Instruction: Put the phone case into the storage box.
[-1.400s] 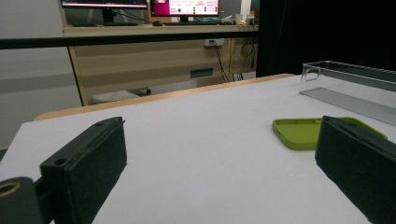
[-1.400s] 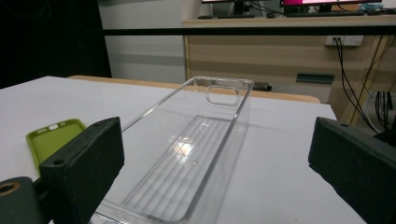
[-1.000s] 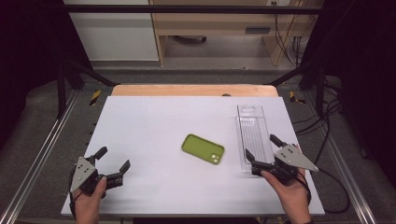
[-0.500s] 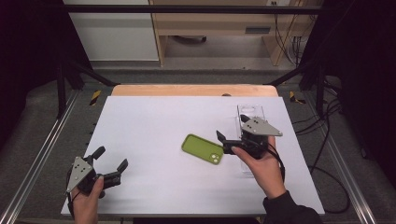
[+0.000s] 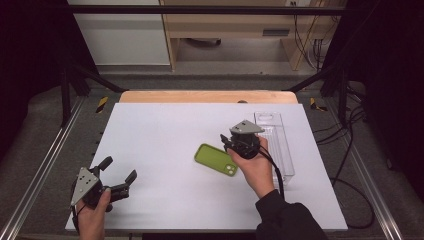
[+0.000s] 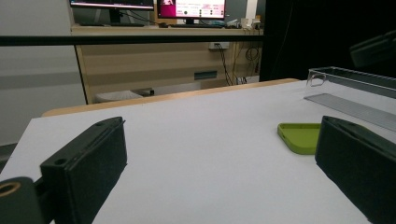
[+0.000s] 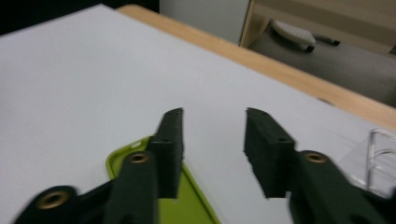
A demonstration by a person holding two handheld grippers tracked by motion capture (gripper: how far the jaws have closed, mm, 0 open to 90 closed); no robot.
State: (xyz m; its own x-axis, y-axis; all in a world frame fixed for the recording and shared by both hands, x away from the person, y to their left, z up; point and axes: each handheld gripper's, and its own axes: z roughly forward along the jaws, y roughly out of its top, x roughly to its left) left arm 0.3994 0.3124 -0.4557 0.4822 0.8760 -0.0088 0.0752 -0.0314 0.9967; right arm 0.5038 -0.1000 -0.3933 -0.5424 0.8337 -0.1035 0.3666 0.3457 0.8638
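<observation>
- My left gripper (image 5: 119, 176) sits at the lower left of the high view, resting on the white table (image 5: 165, 130) near its front edge. Its jaws stand wide apart with nothing between them.
- In my left gripper view, the two black jaws rise at the bottom corners, and the green phone case (image 6: 301, 136) lies flat on the table at the right, just beyond the right jaw.
- In the high view the green phone case (image 5: 217, 159) lies flat a little right of the middle of the frame, well apart from my left gripper.
- My right gripper (image 5: 231, 143) hovers just right of the case, over its right end, close above it.
- In my right gripper view, the jaws have just been closing; a clear gap remains between them and they grip nothing. The case (image 7: 180, 198) lies at the bottom, beneath the left jaw.
- A clear plastic tray (image 5: 285, 155) lies at the right of the high view, just beyond my right hand (image 5: 256, 167).
</observation>
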